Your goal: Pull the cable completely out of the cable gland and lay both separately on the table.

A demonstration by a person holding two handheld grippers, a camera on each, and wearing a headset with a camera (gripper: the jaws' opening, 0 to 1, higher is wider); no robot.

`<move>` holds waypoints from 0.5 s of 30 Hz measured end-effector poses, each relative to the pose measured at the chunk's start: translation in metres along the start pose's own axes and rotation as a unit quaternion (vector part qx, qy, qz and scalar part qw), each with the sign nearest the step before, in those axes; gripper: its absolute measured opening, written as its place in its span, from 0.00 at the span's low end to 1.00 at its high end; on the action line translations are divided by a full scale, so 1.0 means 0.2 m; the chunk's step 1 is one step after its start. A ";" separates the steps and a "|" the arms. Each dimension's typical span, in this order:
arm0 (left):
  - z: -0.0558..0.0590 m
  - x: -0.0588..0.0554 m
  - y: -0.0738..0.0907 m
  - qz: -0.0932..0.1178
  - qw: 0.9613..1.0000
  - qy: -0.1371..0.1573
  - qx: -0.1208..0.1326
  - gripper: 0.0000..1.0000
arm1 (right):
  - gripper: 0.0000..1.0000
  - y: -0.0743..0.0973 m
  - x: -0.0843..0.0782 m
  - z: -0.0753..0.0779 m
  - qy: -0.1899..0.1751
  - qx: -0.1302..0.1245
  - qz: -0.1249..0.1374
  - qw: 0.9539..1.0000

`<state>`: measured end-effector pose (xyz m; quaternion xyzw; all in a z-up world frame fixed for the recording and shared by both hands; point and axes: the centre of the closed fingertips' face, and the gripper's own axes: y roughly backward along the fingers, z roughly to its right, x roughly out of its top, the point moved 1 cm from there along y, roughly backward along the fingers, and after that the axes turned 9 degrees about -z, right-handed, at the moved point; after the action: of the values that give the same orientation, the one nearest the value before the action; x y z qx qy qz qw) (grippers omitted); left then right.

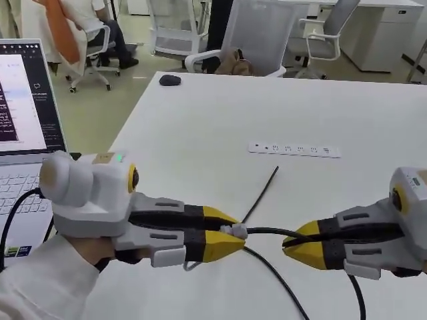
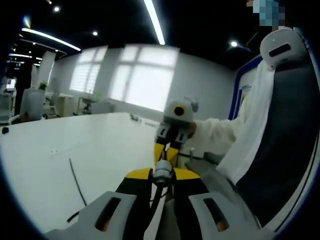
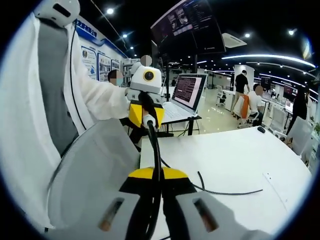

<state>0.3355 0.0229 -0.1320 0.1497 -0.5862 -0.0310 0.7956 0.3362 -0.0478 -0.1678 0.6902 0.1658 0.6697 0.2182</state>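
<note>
While left gripper clamps the cable gland and right gripper pinches the cable, white table, power strip at 12 o'clock, laptop at 9, office chairs beyond

You have open table ahead of you, as far as the power strip lying across right of the middle. The cable trails over that patch, its loose end near the strip. A mouse sits by the far edge, a chair beyond it. The laptop stands close on your left, just beside the left gripper
</note>
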 end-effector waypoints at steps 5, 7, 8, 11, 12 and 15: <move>-0.01 0.00 0.01 0.002 1.000 0.002 0.003 0.17 | 0.02 0.03 -0.06 0.02 -0.016 -0.010 -0.006 1.000; -0.01 0.00 0.01 0.002 1.000 0.003 0.004 0.17 | 0.02 0.03 -0.08 0.03 -0.023 -0.013 -0.005 1.000; -0.01 0.00 0.01 0.002 1.000 0.003 0.005 0.17 | 0.02 0.03 -0.09 0.03 -0.026 -0.015 -0.005 1.000; -0.01 0.00 0.01 0.000 1.000 0.001 0.007 0.17 | 0.02 0.03 -0.11 0.03 -0.030 -0.017 -0.007 0.999; -0.01 -0.01 0.01 -0.001 1.000 0.001 0.010 0.17 | 0.02 0.03 -0.11 0.03 -0.032 -0.017 -0.007 0.999; -0.01 -0.01 0.00 -0.002 1.000 0.002 0.012 0.17 | 0.02 0.03 -0.11 0.02 -0.034 -0.019 -0.009 0.999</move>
<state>0.3368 0.0241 -0.1342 0.1601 -0.5845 -0.0254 0.7950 0.3397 -0.0646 -0.1829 0.7068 0.1515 0.6470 0.2426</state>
